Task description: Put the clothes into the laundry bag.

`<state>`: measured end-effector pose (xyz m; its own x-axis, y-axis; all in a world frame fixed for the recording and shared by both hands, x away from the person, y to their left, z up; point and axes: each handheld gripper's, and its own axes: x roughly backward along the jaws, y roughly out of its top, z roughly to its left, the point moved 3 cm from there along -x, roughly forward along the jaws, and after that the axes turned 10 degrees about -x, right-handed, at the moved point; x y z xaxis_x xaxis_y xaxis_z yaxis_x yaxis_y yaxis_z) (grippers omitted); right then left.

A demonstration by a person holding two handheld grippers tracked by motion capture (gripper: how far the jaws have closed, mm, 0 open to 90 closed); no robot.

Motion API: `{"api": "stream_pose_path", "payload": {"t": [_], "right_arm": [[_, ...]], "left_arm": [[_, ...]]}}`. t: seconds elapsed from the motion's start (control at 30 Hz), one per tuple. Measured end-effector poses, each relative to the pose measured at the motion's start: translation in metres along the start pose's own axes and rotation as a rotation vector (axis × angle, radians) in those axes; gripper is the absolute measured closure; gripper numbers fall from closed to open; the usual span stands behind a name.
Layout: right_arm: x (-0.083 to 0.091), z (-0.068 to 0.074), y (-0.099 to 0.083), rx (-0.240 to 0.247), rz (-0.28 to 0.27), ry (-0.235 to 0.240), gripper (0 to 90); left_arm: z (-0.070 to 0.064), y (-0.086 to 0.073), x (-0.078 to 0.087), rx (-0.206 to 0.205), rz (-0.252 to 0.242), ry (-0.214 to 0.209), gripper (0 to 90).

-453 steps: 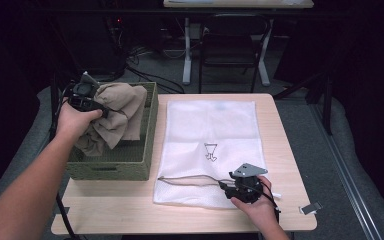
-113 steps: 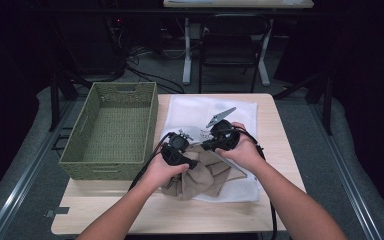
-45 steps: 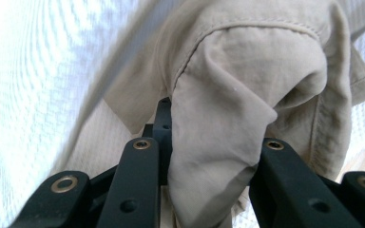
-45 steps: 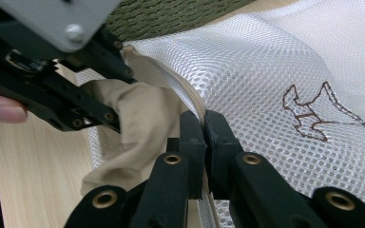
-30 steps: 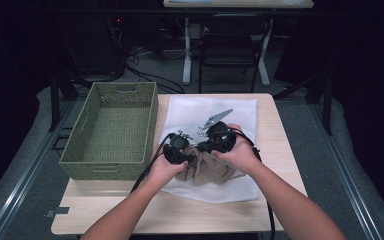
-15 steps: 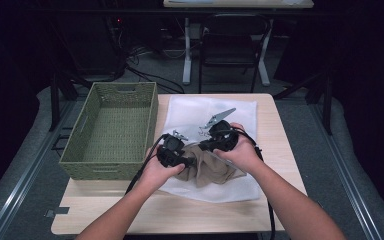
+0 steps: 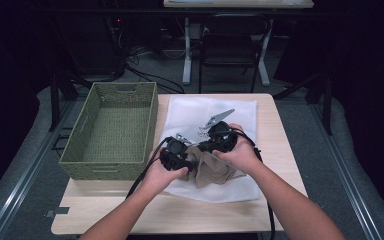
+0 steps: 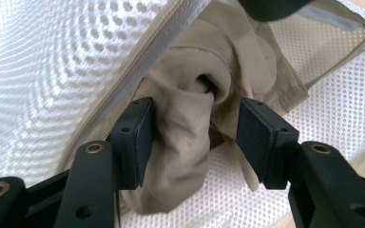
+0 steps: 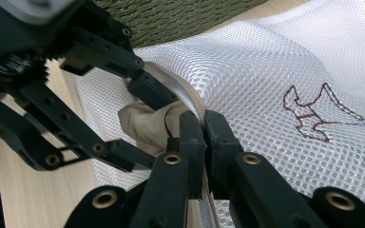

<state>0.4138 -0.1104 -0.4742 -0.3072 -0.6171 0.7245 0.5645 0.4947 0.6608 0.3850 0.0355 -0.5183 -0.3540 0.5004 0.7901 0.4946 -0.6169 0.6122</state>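
Left gripper [image 7: 176, 154] shifted left, garment [image 8: 195, 128] between open fingers

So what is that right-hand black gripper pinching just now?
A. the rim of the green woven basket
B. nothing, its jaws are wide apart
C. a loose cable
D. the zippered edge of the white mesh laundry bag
D: in the right gripper view the right gripper has its jaws closed on the white mesh laundry bag's zippered edge, beside the crumpled beige cloth.
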Motion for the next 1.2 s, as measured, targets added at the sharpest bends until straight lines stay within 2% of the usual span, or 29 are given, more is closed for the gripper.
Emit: {"api": "stream_pose_path", "payload": {"t": [0.13,0.43,0.63,1.0,1.2], "right_arm": [[-0.001,0.001,-0.001,0.001,0.002,0.002,87.2],[-0.001,0.001,-0.002,0.000,0.005,0.003,87.2],[-0.002,0.003,-0.002,0.000,0.004,0.008,87.2],[-0.001,0.002,-0.001,-0.003,-0.003,0.008,87.2],[0.000,-0.001,-0.002,-0.013,-0.007,0.003,87.2]], "left_arm": [[-0.001,0.003,-0.007,-0.005,-0.010,0.036,47.1],[0.002,0.007,-0.009,0.011,-0.020,0.072,73.0],[0.003,0.011,-0.009,0.004,-0.021,0.092,80.8],[0.005,0.019,-0.012,0.016,-0.030,0.096,80.3],[0.005,0.015,-0.001,0.025,-0.054,0.078,72.1]]}}
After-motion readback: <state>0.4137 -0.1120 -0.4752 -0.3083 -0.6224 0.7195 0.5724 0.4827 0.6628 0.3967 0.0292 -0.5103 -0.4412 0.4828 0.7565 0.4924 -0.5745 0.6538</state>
